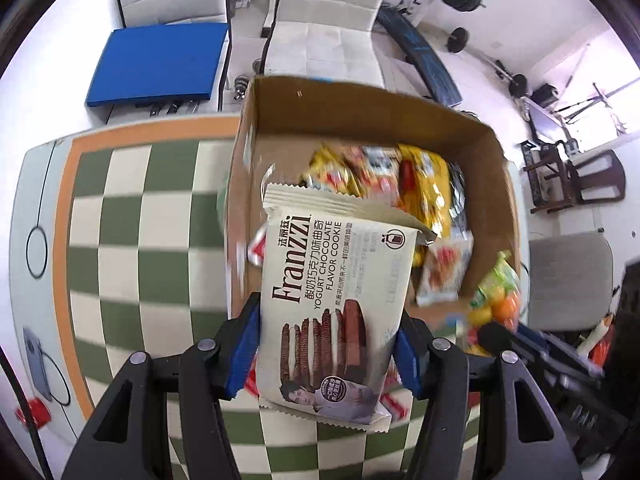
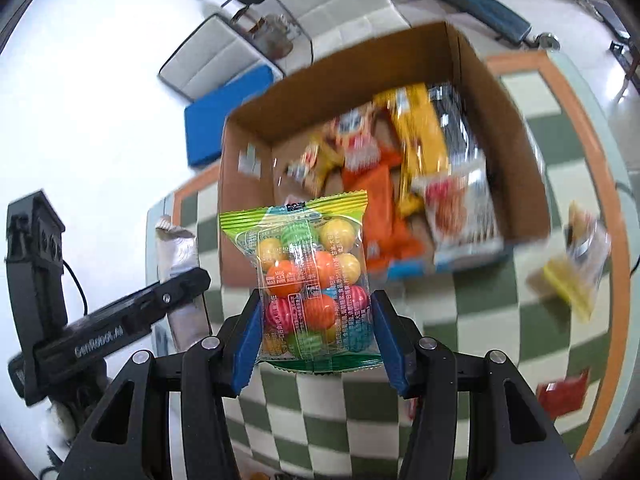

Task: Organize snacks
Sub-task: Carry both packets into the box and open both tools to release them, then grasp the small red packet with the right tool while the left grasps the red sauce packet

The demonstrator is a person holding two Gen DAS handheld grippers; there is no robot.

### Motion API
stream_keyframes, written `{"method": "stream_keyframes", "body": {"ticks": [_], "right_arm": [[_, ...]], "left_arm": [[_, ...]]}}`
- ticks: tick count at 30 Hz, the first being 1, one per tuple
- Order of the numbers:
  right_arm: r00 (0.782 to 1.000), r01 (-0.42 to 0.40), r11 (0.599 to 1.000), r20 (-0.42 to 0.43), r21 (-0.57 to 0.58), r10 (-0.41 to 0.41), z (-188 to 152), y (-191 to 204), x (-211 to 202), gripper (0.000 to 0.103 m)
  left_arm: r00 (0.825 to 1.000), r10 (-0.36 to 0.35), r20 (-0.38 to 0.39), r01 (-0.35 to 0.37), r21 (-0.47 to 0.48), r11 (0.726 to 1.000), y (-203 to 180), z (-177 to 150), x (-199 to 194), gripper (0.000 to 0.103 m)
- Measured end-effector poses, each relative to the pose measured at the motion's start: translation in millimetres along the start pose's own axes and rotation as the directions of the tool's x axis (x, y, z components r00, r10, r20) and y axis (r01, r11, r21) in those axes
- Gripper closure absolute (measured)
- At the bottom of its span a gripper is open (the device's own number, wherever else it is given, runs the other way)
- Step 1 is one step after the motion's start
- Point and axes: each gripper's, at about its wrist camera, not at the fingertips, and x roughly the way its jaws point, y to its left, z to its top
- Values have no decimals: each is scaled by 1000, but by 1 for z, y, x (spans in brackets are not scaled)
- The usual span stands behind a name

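My left gripper [image 1: 326, 344] is shut on a white Franzzi cookie packet [image 1: 340, 300], held just over the near wall of an open cardboard box [image 1: 360, 108]. The box holds several yellow, orange and white snack packs [image 1: 424, 184]. My right gripper [image 2: 314, 328] is shut on a clear bag of coloured gumballs [image 2: 312, 280], held in front of the same box [image 2: 516, 152]. The gumball bag also shows at the right of the left wrist view [image 1: 496, 300]. The left gripper's body shows at the left of the right wrist view [image 2: 120, 320].
The box stands on a green-and-white checked tablecloth [image 1: 132, 240] with an orange border. Loose snacks lie on the cloth right of the box: a yellow pack [image 2: 576, 264] and a red pack [image 2: 564, 396]. White chairs [image 1: 332, 20] and a blue cushion [image 1: 160, 64] stand beyond the table.
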Motion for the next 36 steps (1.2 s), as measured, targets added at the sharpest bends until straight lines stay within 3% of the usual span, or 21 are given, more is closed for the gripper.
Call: {"method": "stream_keyframes", "body": {"ticks": [4, 11, 18, 20, 21, 23, 31, 34, 36], "right_arm": [[999, 35, 999, 4, 22, -35, 38, -2, 14, 48], [996, 78, 992, -44, 100, -74, 78, -22, 55, 48], [987, 125, 981, -124, 147, -107, 89, -39, 86, 44], [984, 138, 980, -132, 145, -119, 92, -39, 89, 13], [982, 155, 979, -132, 136, -137, 93, -38, 89, 9], [980, 166, 979, -129, 119, -151, 95, -35, 88, 9], [974, 204, 977, -111, 62, -197, 95, -26, 74, 9], [976, 202, 978, -99, 52, -196, 92, -23, 63, 9], [978, 191, 981, -88, 35, -187, 86, -21, 53, 9]], "left_arm": [[997, 51, -60, -50, 10, 999, 1, 58, 31, 47], [980, 150, -129, -143, 60, 988, -5, 113, 70, 46], [958, 222, -180, -211, 77, 974, -6, 125, 95, 45], [956, 216, -199, -206, 68, 976, -4, 125, 99, 40], [956, 214, -200, -206, 64, 977, -2, 124, 100, 27], [960, 203, -195, -195, 59, 979, -2, 123, 98, 15], [971, 167, -168, -159, 65, 985, -12, 109, 79, 15], [981, 160, -108, -152, 77, 985, -19, 97, 60, 15], [986, 165, -29, -162, 69, 984, -23, 85, 42, 15]]}}
